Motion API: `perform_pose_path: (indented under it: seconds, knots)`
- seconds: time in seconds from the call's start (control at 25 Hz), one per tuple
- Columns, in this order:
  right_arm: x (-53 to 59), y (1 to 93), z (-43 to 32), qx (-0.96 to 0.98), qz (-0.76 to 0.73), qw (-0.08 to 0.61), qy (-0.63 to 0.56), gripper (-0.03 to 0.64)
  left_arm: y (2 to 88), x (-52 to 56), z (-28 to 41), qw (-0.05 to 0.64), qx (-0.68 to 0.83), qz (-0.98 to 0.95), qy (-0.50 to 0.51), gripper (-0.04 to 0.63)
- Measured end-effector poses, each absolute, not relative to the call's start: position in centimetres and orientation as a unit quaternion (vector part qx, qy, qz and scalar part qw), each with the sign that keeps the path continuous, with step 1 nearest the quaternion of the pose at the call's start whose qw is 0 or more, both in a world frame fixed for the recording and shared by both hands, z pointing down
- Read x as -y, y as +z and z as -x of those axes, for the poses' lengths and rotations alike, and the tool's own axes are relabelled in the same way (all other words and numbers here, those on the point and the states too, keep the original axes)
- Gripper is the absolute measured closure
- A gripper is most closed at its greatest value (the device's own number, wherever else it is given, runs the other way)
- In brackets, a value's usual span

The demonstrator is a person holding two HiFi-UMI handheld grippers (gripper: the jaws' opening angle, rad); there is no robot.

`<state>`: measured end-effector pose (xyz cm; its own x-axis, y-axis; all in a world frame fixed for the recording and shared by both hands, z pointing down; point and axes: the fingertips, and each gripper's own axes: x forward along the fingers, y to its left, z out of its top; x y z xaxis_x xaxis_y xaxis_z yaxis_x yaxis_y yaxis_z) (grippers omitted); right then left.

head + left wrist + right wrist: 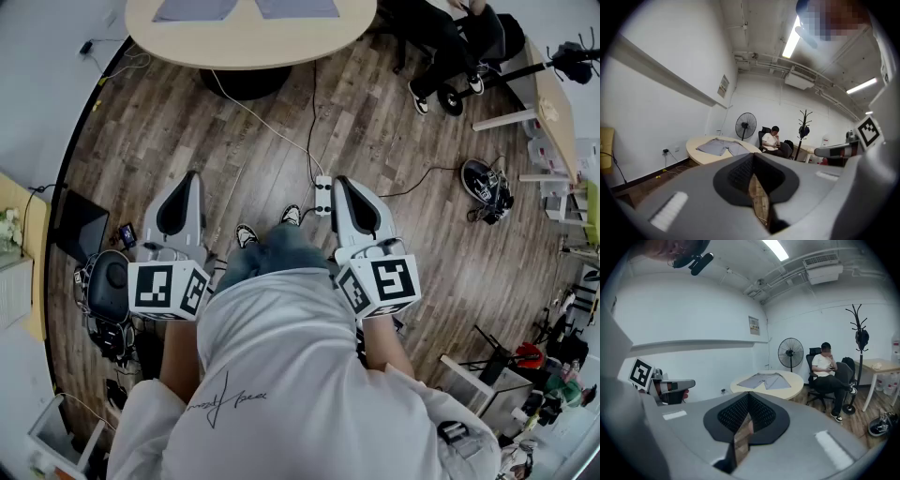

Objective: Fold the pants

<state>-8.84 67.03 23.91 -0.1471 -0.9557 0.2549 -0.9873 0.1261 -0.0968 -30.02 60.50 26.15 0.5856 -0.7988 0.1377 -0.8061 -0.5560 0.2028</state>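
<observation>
Your left hand-held gripper (190, 180) and right hand-held gripper (341, 182) are closed on nothing, the pants (197, 8) lie on the tabletop (244, 42) at 12 o'clock, cut off in the head view, and the wall sign (753, 325) is too small to read.

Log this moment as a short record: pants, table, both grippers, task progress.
pants: spread flat, unfolded, on the table
table: round, light wood, some way ahead of both grippers
left gripper: shut, empty, short of the table
right gripper: shut, empty, level with the left one
progress: folding not begun, pants untouched
</observation>
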Motion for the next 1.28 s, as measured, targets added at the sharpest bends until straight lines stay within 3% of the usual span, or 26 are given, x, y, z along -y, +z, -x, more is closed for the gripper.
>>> perform_pose_path:
  seconds: [0.76,1.28]
  knots:
    - [-66.1,24.8,13.5,0.79,-0.591,0.073,0.145,0.623,26.8,-60.8,31.8,0.139,0.454,-0.88,0.017,0.543]
    - [-59.0,25.7,17.5,0.84,-0.516,0.077,0.148,0.623,27.0,-55.1,32.3,0.162,0.469,-0.868,0.034,0.543]
